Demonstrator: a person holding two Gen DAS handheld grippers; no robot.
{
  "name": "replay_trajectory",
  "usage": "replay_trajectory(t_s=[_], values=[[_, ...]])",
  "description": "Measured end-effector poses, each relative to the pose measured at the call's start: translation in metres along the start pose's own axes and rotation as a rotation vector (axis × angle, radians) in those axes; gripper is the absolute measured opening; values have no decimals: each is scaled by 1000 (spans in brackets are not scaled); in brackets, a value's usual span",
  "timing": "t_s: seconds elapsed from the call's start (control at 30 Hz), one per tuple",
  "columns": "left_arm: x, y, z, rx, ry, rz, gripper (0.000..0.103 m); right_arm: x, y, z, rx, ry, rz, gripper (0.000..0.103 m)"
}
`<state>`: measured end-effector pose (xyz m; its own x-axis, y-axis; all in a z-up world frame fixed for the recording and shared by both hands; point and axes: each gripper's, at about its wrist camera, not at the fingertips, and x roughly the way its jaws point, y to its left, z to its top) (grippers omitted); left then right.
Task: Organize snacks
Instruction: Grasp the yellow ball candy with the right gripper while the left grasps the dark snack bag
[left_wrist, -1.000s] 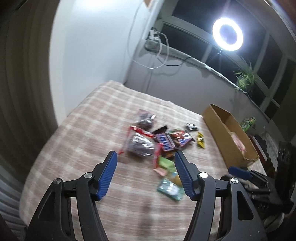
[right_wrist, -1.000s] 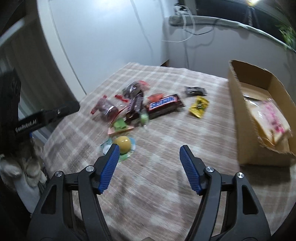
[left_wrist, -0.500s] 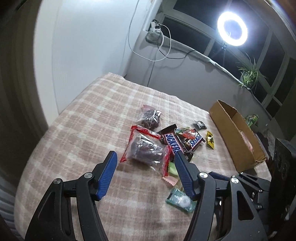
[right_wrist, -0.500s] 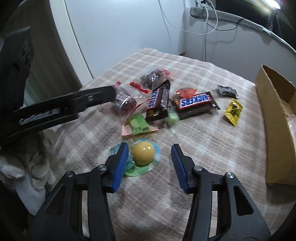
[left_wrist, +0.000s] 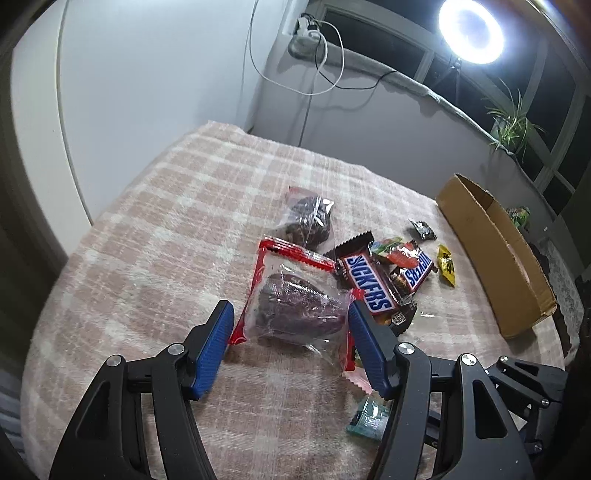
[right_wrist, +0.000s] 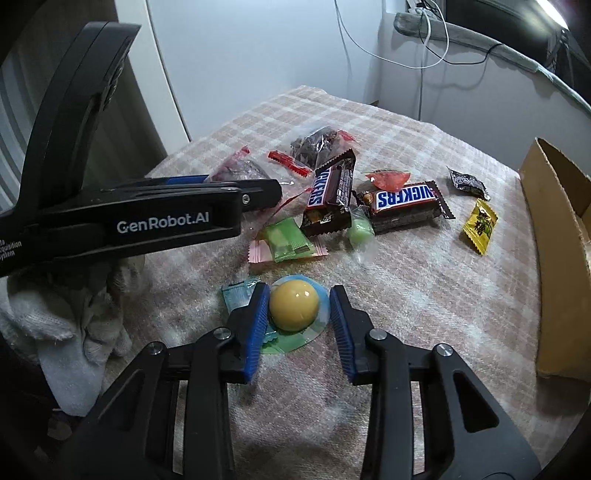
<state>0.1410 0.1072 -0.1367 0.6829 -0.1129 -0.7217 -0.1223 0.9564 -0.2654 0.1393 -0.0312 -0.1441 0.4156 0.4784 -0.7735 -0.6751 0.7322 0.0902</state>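
Observation:
Snacks lie in a heap on a pink checked cloth (left_wrist: 166, 229). My left gripper (left_wrist: 291, 332) is open and straddles a clear red-edged bag (left_wrist: 295, 306) with a dark pastry inside; its pads stand just beside the bag. My right gripper (right_wrist: 299, 317) is closing its jaws around a yellow domed jelly cup (right_wrist: 293, 304). The left pad is at the dome, while a small gap remains on the right. Two Snickers bars (right_wrist: 402, 201) (right_wrist: 330, 192) lie beyond it. The left gripper (right_wrist: 184, 206) appears side-on in the right wrist view.
An open cardboard box (left_wrist: 491, 251) (right_wrist: 554, 229) stands at the cloth's right edge. Around the bars lie a second bag of dark snacks (left_wrist: 310, 221), green candies (right_wrist: 286, 242), a yellow sachet (right_wrist: 480, 225), a black packet (right_wrist: 467, 182) and a teal packet (left_wrist: 369, 421). A gloved hand (right_wrist: 55, 317) is at left.
My left gripper moved forward and down until the red-edged bag sat between its fingers. My right gripper came in over the yellow jelly cup and its jaws narrowed around it.

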Motion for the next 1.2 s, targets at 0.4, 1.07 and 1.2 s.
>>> replay_trajectory(t_s=[0.4, 1.07, 1.2], values=[[-2, 0, -1, 5, -13, 0, 52, -13, -9, -3, 36, -43, 2, 33], [-45, -32, 12, 28, -124, -55, 52, -78, -61, 1, 129, -191, -37, 30], [-48, -53, 17, 56, -139, -89, 52, -95, -80, -2, 154, -222, -59, 30]])
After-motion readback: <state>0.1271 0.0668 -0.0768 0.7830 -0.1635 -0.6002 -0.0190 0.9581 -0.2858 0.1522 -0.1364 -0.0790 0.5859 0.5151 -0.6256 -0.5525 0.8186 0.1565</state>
